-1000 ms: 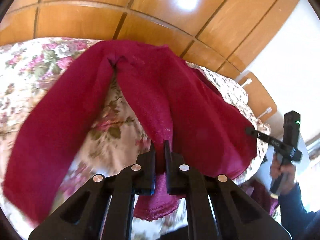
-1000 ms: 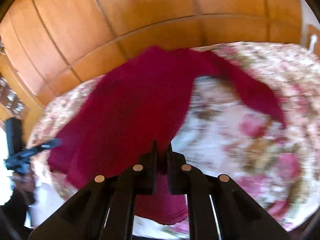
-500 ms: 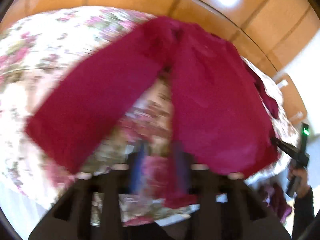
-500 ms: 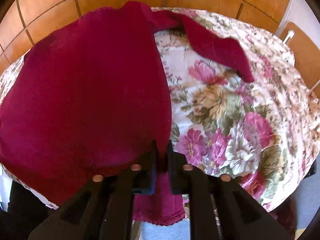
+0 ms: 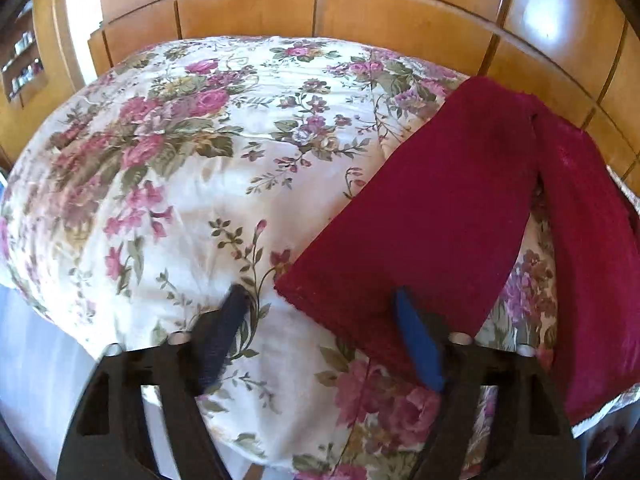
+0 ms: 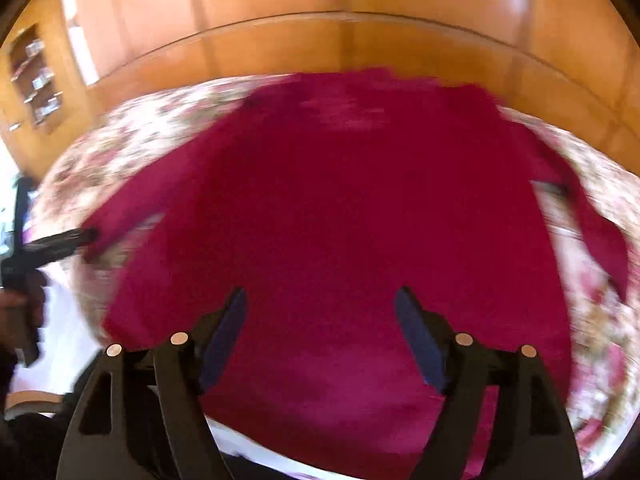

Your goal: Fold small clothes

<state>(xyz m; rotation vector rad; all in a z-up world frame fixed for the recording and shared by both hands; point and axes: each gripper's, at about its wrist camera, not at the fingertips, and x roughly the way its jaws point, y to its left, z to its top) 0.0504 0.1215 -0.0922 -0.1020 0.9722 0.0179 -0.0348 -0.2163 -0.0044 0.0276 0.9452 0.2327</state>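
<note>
Left gripper (image 5: 318, 300) hangs with its fingers spread wide, nothing between them, low over the floral bedspread (image 5: 168, 184), and the nearest sleeve cuff of the dark red sweater (image 5: 432, 220) lies just ahead, its corner reaching in front of the right-hand blue pad (image 5: 418, 344). Over on the other side, the right gripper (image 6: 320, 300) is just as wide apart and just as empty, poised above the broad body of that sweater (image 6: 340, 208), which lies spread across the bed with one sleeve trailing off to the left and one to the right; the right wrist view is smeared with blur, so fine creases are anyone's guess. At the left edge of that view the other tool shows beside the left sleeve. By my reading, the garment is laid out and the first fold is what comes up: sleeves in across the body. To do that well, the left gripper wants to take the cuff close to its edge, catching both layers of knit and none of the bedspread beneath, then carry it flat and low over the chest so the sleeve lands straight. The right side should mirror that, and knit this soft will sag and twist if lifted high, so short, level moves look like the safe call. Wooden wardrobe panels (image 5: 360, 12) stand behind the bed.
</note>
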